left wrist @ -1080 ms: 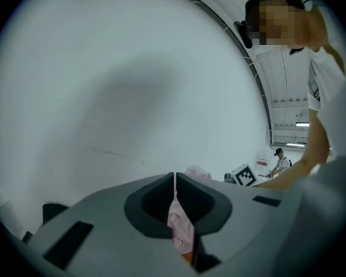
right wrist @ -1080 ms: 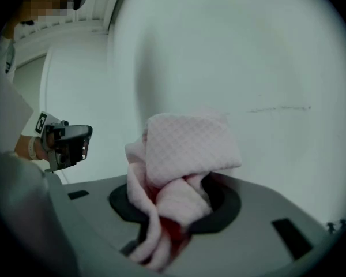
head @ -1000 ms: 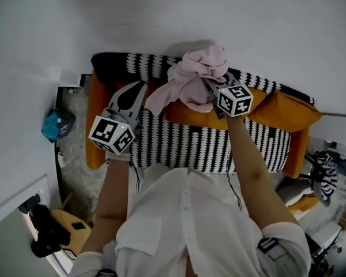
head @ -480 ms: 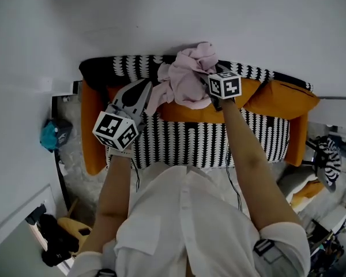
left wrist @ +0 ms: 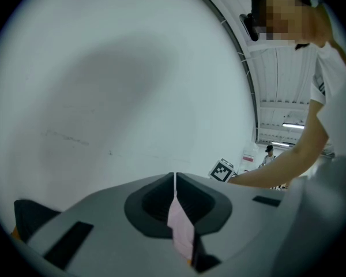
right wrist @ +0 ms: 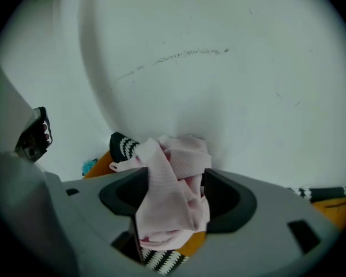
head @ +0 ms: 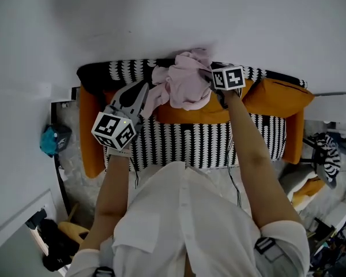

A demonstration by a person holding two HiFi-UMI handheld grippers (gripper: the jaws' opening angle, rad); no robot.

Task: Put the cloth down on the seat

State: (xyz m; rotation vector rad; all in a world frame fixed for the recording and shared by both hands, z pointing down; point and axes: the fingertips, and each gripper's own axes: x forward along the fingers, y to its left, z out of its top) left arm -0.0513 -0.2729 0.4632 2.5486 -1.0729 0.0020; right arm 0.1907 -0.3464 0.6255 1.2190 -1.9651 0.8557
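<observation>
1. While the right gripper (right wrist: 174, 184) is opening its jaws, its own view shows the bunched pink cloth (right wrist: 172, 169) sitting in the wide gap between them.
2. Closer in, the left gripper view shows what the head view cannot: the left gripper (left wrist: 175, 183) has its jaws pressed together on a thin pink strip of the cloth.
3. Only the head view shows the setting. The cloth sits at upper middle, strung between both grippers over the orange cushion (head: 190, 114) and above the striped seat (head: 202, 146). Whether it touches them cannot be told.
</observation>
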